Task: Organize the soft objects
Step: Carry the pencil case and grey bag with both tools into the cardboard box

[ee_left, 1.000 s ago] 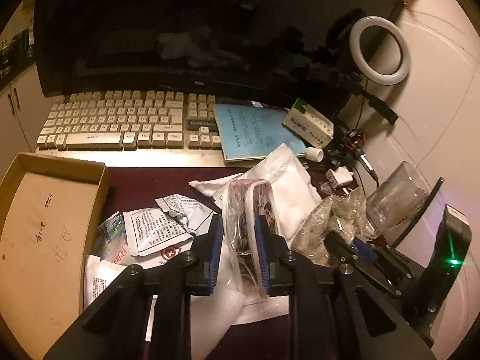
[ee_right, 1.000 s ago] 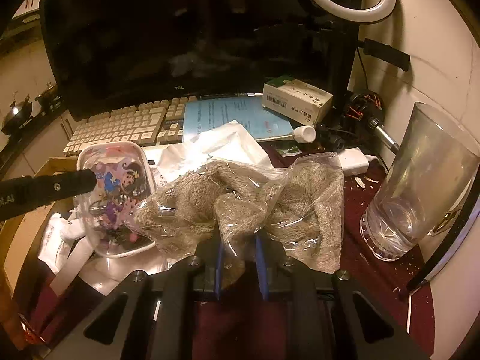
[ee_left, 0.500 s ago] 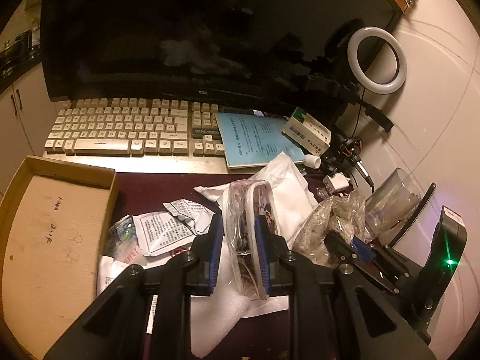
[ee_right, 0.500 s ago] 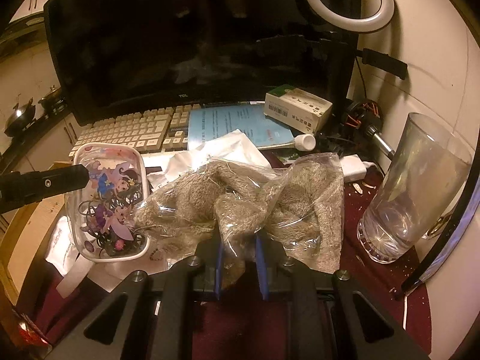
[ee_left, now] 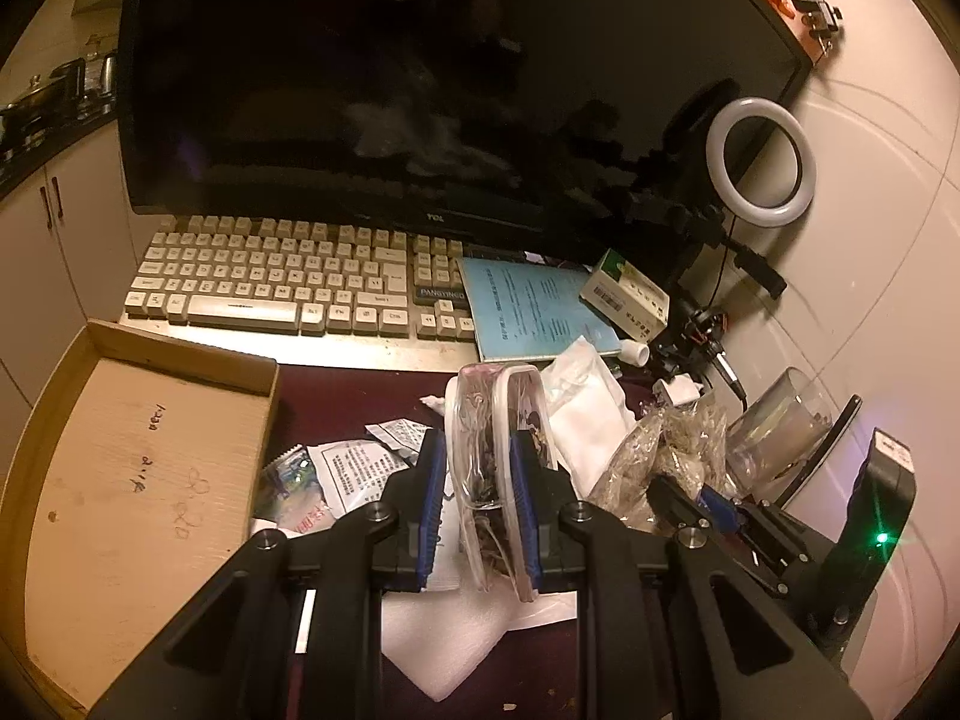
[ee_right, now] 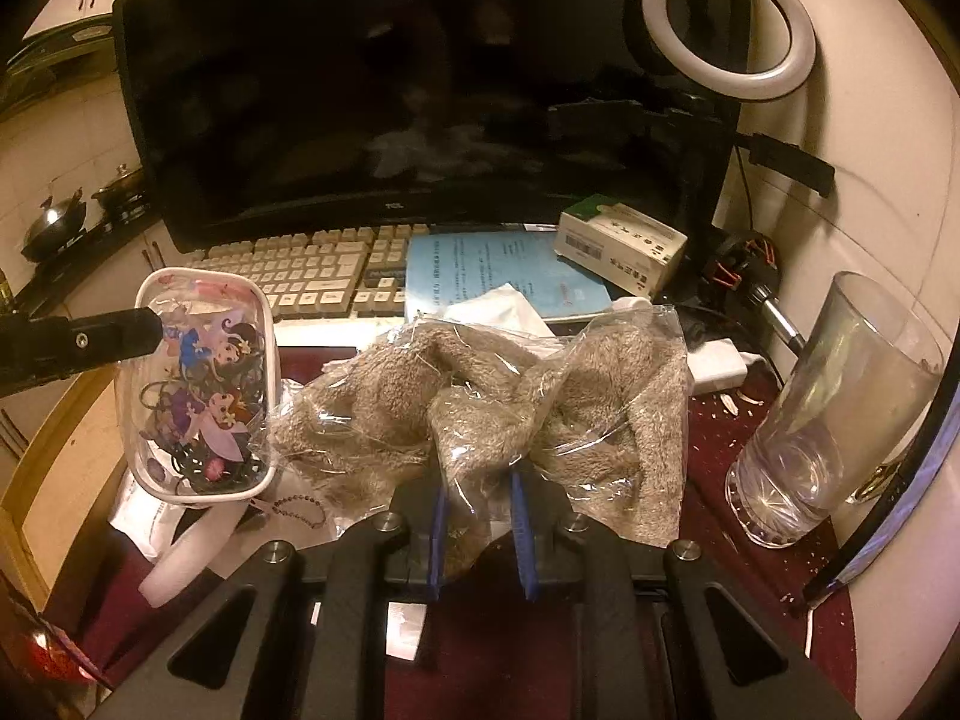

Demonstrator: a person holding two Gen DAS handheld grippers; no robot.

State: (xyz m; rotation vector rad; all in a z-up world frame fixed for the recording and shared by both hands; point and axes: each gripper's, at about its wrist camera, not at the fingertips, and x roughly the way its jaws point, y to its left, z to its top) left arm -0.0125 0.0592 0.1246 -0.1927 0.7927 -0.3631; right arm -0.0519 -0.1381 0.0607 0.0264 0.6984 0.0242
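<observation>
Gripping one clear pouch (ee_left: 493,441) in left tool (ee_left: 478,501), one bagged plush (ee_right: 480,402) in right tool (ee_right: 478,531)

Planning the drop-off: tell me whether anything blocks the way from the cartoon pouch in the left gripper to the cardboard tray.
Nothing visible does. The left gripper holds the cartoon pouch raised above the desk, and the cardboard tray lies open just to its left. Only flat paper packets lie between them, below the pouch.

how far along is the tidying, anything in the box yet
Nothing looks done: the cardboard box shows only its bare floor. In hand: the left gripper is shut on the clear cartoon pouch, and the right gripper is shut on the bagged grey plush. Left to do: placing both, plus the white bag and paper packets on the desk.
</observation>
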